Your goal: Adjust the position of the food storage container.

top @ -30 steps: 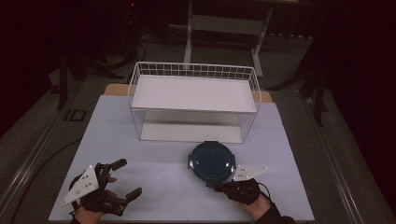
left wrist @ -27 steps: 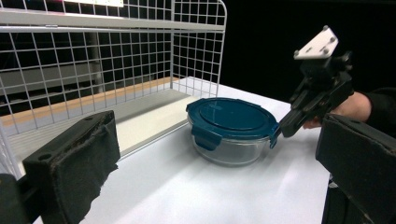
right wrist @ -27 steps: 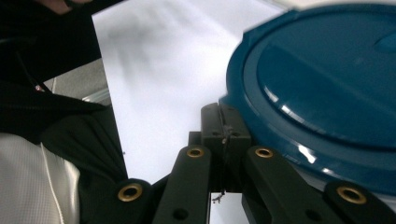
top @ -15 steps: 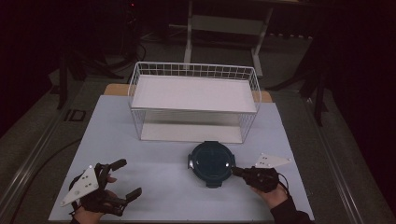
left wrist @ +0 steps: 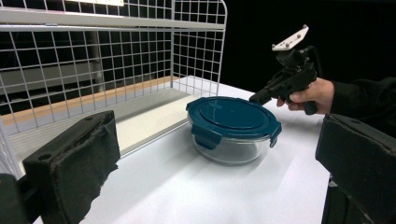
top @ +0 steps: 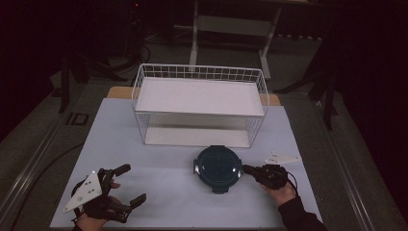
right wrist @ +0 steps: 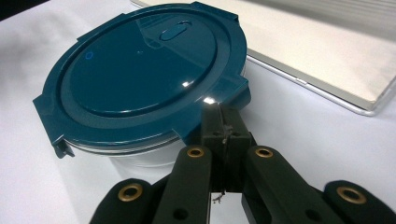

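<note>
White table (top: 159, 192) under dim light: lidded container (top: 218, 167) sits near the wire rack (top: 199, 77), still sealed; right gripper (top: 250, 170), fingers together, at its clip; left gripper (top: 131, 185) spread wide, idle

A white table (top: 159, 192) carries two things. Toward its far edge stands a white wire shelf rack (top: 199, 103), its flat base panel lying on the tabletop. Just in front of the rack, right of centre, sits a round clear container with a dark blue clip-on lid (top: 217, 167). The surrounding tabletop is plain white.
</note>
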A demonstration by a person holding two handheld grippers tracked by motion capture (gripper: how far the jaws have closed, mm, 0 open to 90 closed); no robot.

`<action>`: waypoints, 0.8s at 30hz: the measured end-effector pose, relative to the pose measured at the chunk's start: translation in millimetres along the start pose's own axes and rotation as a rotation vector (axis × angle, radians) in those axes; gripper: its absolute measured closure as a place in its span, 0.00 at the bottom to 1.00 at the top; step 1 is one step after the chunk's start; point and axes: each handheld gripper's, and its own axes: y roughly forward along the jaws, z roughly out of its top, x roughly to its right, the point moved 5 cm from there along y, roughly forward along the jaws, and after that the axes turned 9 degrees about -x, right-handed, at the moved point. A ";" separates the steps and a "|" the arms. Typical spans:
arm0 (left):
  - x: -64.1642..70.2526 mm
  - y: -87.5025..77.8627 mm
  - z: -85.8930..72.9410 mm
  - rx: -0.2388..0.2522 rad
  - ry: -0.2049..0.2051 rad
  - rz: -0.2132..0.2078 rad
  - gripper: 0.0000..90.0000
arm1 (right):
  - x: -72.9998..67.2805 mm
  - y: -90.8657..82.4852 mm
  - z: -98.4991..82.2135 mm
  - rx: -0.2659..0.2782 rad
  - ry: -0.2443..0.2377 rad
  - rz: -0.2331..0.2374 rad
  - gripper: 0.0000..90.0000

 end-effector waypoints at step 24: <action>0.3 5.8 -2.9 -0.032 -0.001 -0.017 0.00 | -24.9 29.2 20.9 -0.018 -0.046 0.062 1.00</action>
